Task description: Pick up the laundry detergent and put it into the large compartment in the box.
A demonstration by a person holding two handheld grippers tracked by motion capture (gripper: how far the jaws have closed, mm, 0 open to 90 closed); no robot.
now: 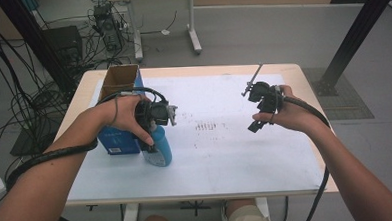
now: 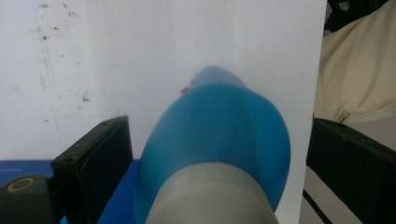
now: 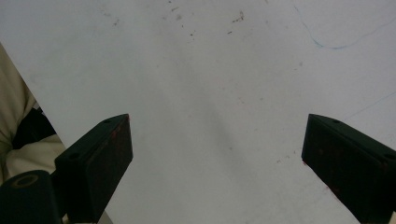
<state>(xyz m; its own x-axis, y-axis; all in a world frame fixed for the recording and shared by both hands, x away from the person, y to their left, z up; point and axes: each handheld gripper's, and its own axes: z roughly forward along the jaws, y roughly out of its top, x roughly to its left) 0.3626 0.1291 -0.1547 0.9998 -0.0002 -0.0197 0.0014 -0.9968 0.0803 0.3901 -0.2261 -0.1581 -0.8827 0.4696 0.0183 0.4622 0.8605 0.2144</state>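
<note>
The translucent blue plastic bottle lay between the left gripper's spread jaws, untouched by them, its long axis running toward the person, beside the blue cardboard box. The right gripper hovered open.

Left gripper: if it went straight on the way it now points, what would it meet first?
The blue bottle. It already sits between the open tongs of the left gripper, neck toward the camera. Beyond it lies the white tabletop. Whether the tongs touch the bottle is unclear.
</note>
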